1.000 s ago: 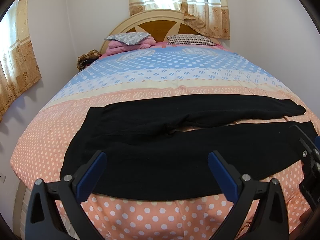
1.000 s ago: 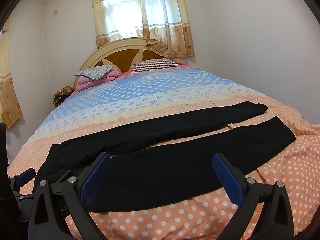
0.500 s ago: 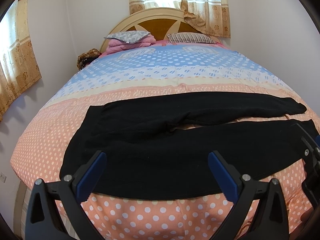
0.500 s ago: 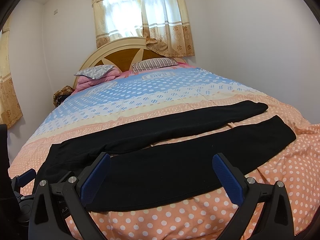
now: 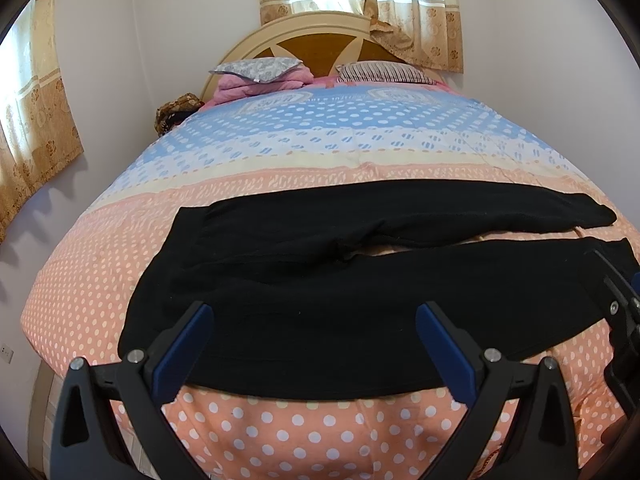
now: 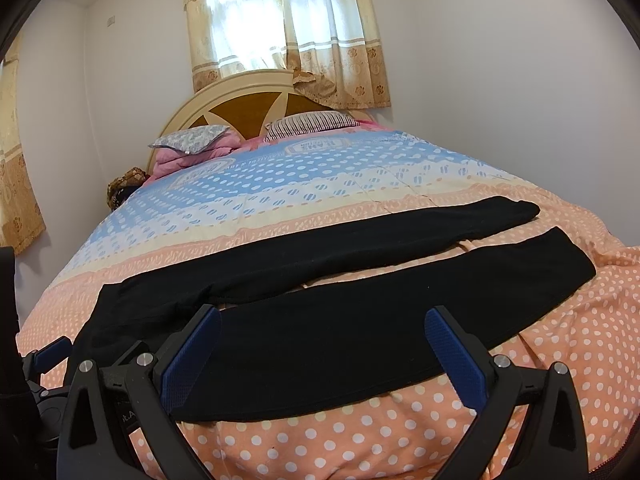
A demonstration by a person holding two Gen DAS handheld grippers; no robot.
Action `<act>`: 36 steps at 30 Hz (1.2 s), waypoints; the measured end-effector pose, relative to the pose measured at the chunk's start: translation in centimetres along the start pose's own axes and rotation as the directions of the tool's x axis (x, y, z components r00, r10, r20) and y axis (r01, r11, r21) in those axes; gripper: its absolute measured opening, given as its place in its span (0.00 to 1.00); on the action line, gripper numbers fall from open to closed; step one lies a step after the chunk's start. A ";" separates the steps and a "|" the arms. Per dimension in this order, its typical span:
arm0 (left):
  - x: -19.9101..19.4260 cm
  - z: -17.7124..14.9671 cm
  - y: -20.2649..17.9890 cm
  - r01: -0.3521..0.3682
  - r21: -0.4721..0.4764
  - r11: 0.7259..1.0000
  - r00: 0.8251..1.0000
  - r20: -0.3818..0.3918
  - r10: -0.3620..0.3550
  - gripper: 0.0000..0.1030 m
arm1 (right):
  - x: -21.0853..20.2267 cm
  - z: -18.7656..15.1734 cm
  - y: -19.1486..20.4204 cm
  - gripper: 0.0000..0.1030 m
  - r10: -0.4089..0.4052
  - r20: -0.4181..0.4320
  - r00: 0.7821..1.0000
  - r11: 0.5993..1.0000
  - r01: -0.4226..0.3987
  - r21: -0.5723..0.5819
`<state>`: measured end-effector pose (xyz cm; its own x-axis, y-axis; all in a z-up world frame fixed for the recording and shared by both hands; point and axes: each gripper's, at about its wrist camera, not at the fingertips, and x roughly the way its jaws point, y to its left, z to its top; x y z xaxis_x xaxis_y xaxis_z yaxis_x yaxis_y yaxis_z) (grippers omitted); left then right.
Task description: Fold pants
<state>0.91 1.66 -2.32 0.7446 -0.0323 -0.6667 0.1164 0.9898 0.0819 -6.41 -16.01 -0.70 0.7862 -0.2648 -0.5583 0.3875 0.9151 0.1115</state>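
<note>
On the bedspread (image 5: 100, 264), in the left wrist view, the black pants (image 5: 320, 288) lie flat, legs apart; the left gripper (image 5: 312, 344) hovers wide open, holding nothing. In the right wrist view, the right gripper (image 6: 324, 344) likewise gapes empty above the near leg (image 6: 400, 312). Folding looks unstarted; next, pinch that leg's edge.

right tool (image 5: 624, 320) cut off at edge, pants' near hem (image 5: 312, 384) partly hidden
</note>
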 end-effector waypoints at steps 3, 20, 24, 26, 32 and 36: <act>0.1 0.0 0.0 -0.001 0.000 1.000 1.000 -0.003 0.001 1.00 | 0.1 0.0 0.0 0.99 0.001 -0.003 1.000 1.000 -0.001 0.000; 0.5 -0.1 0.2 -0.004 0.000 1.000 1.000 -0.015 0.004 1.00 | 0.5 -0.1 0.1 0.99 0.001 -0.007 1.000 1.000 -0.001 -0.002; 1.0 0.0 0.5 -0.007 -0.008 1.000 1.000 -0.023 0.007 1.00 | 0.9 -0.2 0.1 0.99 0.004 -0.016 1.000 1.000 -0.004 -0.001; 1.4 0.1 0.8 -0.013 -0.009 1.000 0.999 -0.029 0.012 1.00 | 1.3 -0.2 0.1 0.99 0.006 -0.023 1.000 1.000 -0.006 -0.001; 2.8 0.4 1.7 -0.030 -0.022 0.999 0.998 -0.051 0.029 1.00 | 2.6 0.1 0.5 0.99 0.014 -0.034 0.999 1.000 -0.014 -0.017; 4.0 1.1 2.8 -0.050 -0.024 0.998 0.997 -0.055 0.049 1.00 | 3.7 0.6 1.1 0.99 0.035 -0.047 0.998 0.998 -0.037 -0.053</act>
<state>4.95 4.10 -3.95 0.7123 0.0236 -0.7015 0.0634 0.9932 0.0978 -2.73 -16.16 -2.15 0.7758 -0.2183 -0.5920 0.3318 0.9392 0.0885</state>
